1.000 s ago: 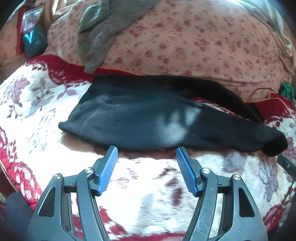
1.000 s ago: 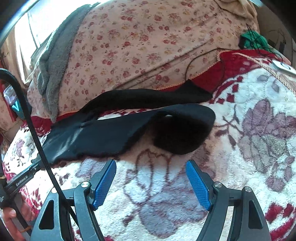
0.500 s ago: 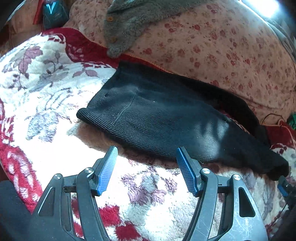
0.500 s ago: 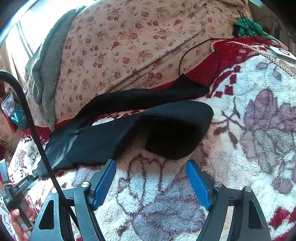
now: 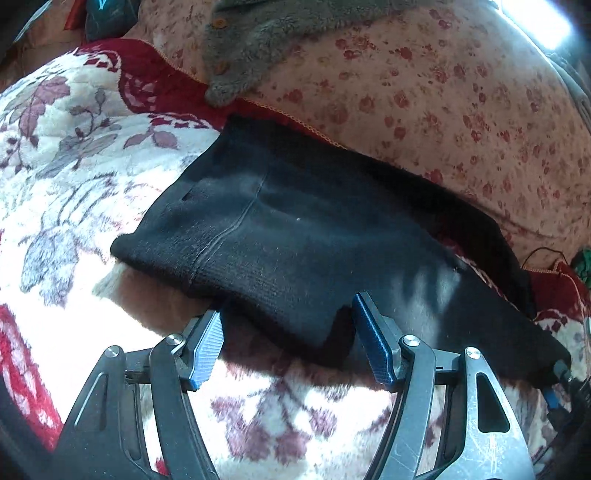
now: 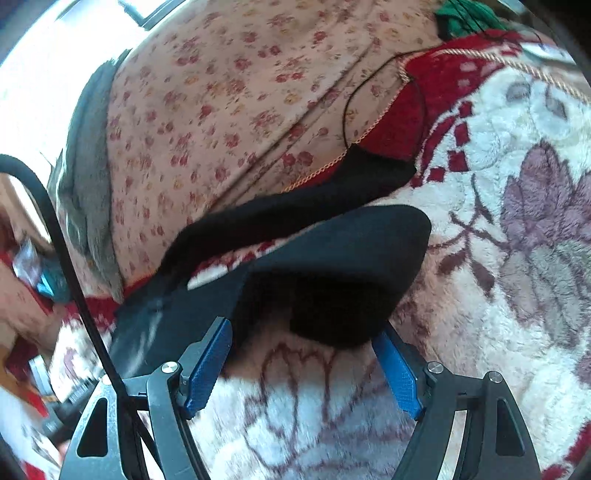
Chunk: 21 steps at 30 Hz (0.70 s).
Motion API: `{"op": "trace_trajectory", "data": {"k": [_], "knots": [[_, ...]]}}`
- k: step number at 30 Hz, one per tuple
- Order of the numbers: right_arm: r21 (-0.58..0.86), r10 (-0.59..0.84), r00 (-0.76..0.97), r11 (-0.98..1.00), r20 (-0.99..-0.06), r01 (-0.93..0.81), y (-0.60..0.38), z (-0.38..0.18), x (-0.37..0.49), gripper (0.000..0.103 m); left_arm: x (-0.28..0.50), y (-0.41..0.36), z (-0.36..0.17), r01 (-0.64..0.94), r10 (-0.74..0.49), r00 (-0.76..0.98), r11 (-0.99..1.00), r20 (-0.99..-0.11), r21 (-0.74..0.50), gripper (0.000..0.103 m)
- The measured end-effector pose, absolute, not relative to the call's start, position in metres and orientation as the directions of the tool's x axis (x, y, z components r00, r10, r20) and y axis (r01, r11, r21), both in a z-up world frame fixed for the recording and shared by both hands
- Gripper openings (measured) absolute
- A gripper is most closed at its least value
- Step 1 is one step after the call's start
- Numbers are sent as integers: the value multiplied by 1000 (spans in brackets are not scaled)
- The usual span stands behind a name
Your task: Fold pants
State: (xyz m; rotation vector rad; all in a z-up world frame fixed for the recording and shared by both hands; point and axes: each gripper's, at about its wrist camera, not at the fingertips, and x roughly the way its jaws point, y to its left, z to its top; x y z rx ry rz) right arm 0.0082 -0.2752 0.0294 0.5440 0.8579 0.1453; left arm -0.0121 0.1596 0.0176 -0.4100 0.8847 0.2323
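Observation:
Black knit pants lie stretched across a white and red floral blanket. In the left wrist view the ribbed waistband end lies at the left. My left gripper is open, with the near edge of the waistband between its blue fingertips. In the right wrist view the pants' leg end lies curled over, and the other leg runs behind it. My right gripper is open, its tips astride the near edge of that curled leg end.
A big pink floral quilt rises behind the pants, with a grey fleece garment draped on it. A thin black cable and a green item lie at the far right. A black cable hangs at the left.
Both grippers have moved forward onto the pants. The left one swung toward the waistband end and its tips now straddle the edge. The right one closed in on the leg end.

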Motion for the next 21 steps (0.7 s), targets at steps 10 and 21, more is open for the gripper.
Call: {"op": "trace_trajectory", "data": {"k": [10,21], "knots": [[649,405,626,729,-666,218,-288,23,22,77,3,159,18,-336,22,604,913,-797,-229,66],[521,301,631,831,-715,193,-295,31,-2,77,1,159,15,-324,18,604,919,-797,-225,66]]}}
